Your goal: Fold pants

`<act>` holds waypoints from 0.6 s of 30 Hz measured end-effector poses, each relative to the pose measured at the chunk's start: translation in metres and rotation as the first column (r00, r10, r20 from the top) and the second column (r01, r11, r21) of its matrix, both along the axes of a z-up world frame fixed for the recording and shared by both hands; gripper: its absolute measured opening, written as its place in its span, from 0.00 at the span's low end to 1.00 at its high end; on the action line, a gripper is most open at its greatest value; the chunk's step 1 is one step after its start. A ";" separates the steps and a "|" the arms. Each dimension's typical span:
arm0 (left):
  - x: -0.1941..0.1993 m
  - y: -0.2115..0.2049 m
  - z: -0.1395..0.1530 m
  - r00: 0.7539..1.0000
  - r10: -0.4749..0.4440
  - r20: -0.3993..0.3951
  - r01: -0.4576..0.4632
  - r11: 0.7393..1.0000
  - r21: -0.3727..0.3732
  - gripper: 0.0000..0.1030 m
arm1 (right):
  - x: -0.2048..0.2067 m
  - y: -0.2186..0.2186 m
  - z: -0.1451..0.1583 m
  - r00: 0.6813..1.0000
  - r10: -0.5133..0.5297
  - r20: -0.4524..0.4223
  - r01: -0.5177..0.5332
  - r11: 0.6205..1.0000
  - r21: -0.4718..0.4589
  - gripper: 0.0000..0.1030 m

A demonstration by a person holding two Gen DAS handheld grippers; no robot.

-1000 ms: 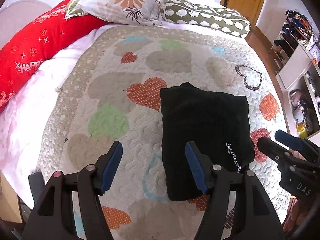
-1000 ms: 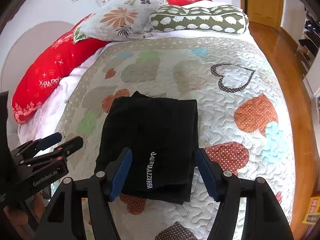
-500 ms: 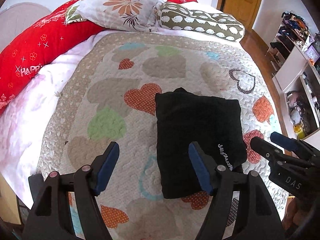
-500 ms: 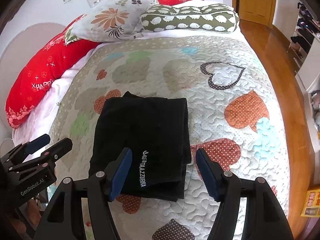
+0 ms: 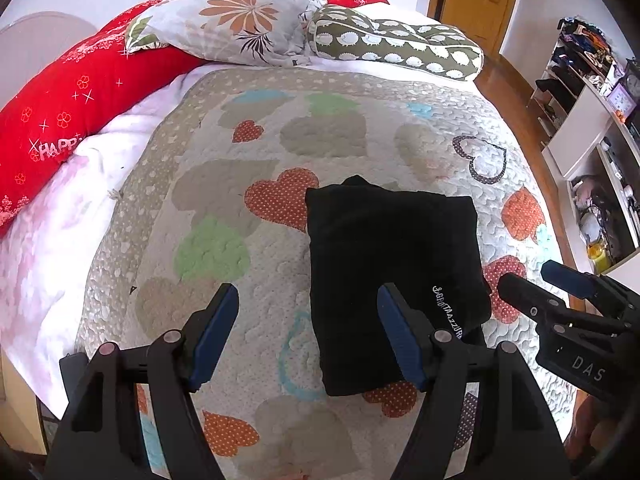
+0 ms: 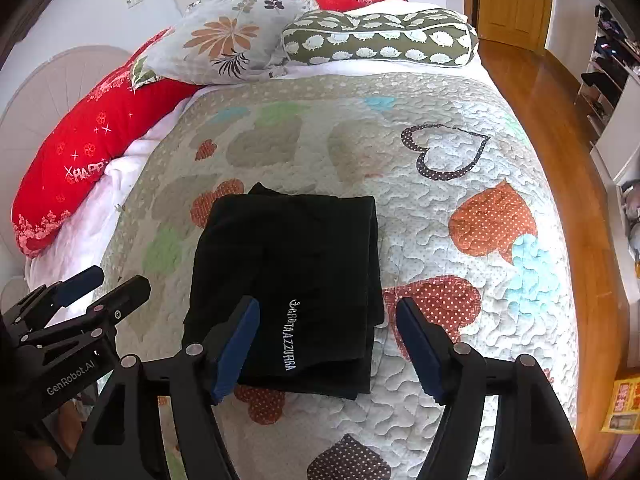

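The black pants (image 5: 384, 248) lie folded into a compact rectangle on the heart-patterned quilt (image 5: 224, 200), white lettering near the front edge. They also show in the right wrist view (image 6: 292, 264). My left gripper (image 5: 308, 334) is open and empty, raised above the quilt just left of the pants' front edge. My right gripper (image 6: 326, 346) is open and empty, raised above the pants' front right corner. Each gripper shows at the side of the other's view: the right one (image 5: 536, 284), the left one (image 6: 102, 284).
Pillows lie at the head of the bed: a floral one (image 5: 236, 20), a green patterned one (image 5: 400, 48) and a long red one (image 5: 60, 112). A wooden door (image 6: 512, 0), wooden floor (image 6: 560, 128) and cluttered shelves (image 5: 592, 152) are to the right.
Both grippers have drawn back and up from the folded pants, so the bed looks smaller and farther. The pants have not moved. Both stay open.
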State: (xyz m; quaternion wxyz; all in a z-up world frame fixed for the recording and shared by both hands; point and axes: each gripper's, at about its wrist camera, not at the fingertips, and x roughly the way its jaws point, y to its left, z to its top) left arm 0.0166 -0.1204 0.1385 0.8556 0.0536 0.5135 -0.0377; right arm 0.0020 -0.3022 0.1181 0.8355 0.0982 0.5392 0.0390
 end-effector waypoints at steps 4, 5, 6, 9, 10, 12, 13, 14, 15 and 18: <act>0.000 0.000 0.000 1.000 -0.002 0.001 0.002 1.000 0.000 0.70 | -0.001 0.001 0.000 1.000 0.003 0.003 -0.003 1.000 0.004 0.71; 0.000 -0.001 0.000 1.000 -0.004 0.001 0.004 1.000 0.000 0.70 | -0.001 0.001 0.000 1.000 0.004 0.002 -0.004 1.000 0.006 0.71; -0.001 -0.001 0.000 1.000 -0.007 0.001 0.007 1.000 0.000 0.70 | -0.001 0.001 0.000 1.000 0.005 0.001 -0.005 1.000 0.008 0.71; -0.001 -0.002 0.000 1.000 -0.012 0.000 0.012 1.000 0.002 0.70 | -0.001 0.002 -0.001 1.000 0.008 0.001 -0.008 1.000 0.010 0.71; -0.001 -0.003 0.000 1.000 -0.011 -0.001 0.011 1.000 0.002 0.70 | -0.001 0.002 -0.001 1.000 0.009 -0.001 -0.009 1.000 0.010 0.71; -0.001 -0.003 0.000 1.000 -0.012 -0.001 0.012 1.000 -0.001 0.70 | -0.001 0.002 -0.002 1.000 0.009 -0.002 -0.009 1.000 0.013 0.71; -0.001 -0.003 0.000 1.000 -0.012 -0.001 0.012 1.000 0.000 0.70 | -0.001 0.002 -0.002 1.000 0.009 -0.001 -0.009 1.000 0.015 0.71; -0.001 -0.003 -0.001 1.000 -0.012 -0.001 0.012 1.000 0.001 0.70 | -0.001 0.003 -0.002 1.000 0.009 0.000 -0.009 1.000 0.016 0.71; -0.001 -0.003 -0.001 1.000 -0.012 -0.001 0.012 1.000 0.002 0.70 | -0.001 0.003 -0.002 1.000 0.010 0.000 -0.010 1.000 0.016 0.71; -0.002 -0.003 -0.001 1.000 -0.011 -0.002 0.011 1.000 0.001 0.70 | -0.001 0.004 -0.003 1.000 0.015 -0.005 -0.015 1.000 0.014 0.71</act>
